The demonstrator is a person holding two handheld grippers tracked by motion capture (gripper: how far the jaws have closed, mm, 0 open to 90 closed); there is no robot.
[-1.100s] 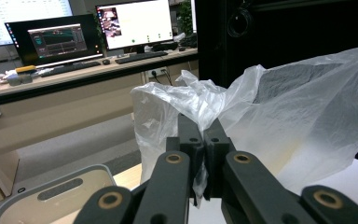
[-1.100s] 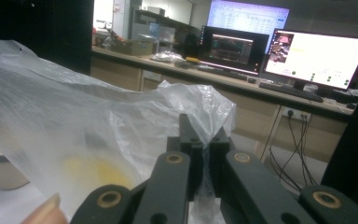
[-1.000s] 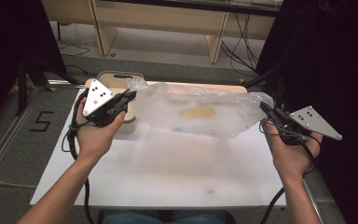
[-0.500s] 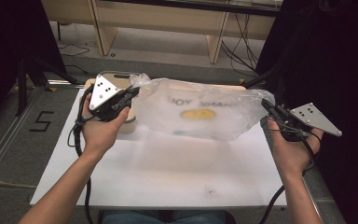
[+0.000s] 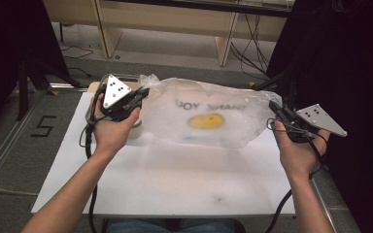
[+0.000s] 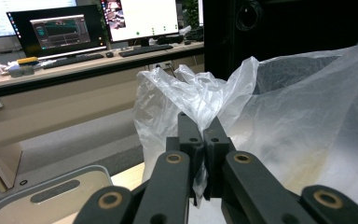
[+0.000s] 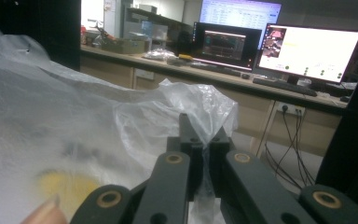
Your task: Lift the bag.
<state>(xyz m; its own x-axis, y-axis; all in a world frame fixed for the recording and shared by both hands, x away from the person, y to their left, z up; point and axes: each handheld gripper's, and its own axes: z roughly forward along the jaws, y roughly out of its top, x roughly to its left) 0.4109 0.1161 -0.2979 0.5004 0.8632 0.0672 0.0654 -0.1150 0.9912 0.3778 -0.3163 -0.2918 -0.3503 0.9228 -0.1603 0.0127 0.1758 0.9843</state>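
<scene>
Overhead, your white rectangular desk (image 5: 175, 179) sits on grey carpet, with pale wooden benches at twelve o'clock and lit monitors (image 7: 307, 46) beyond. Across its far half hangs the clear crinkled plastic bag (image 5: 209, 116), with your left gripper (image 5: 143, 93) and right gripper (image 5: 273, 106) each clamped on an end.

I note the plastic bag (image 5: 209, 114) — thin, crinkled, translucent film; the table (image 5: 175, 179) — matt white, smooth.
</scene>
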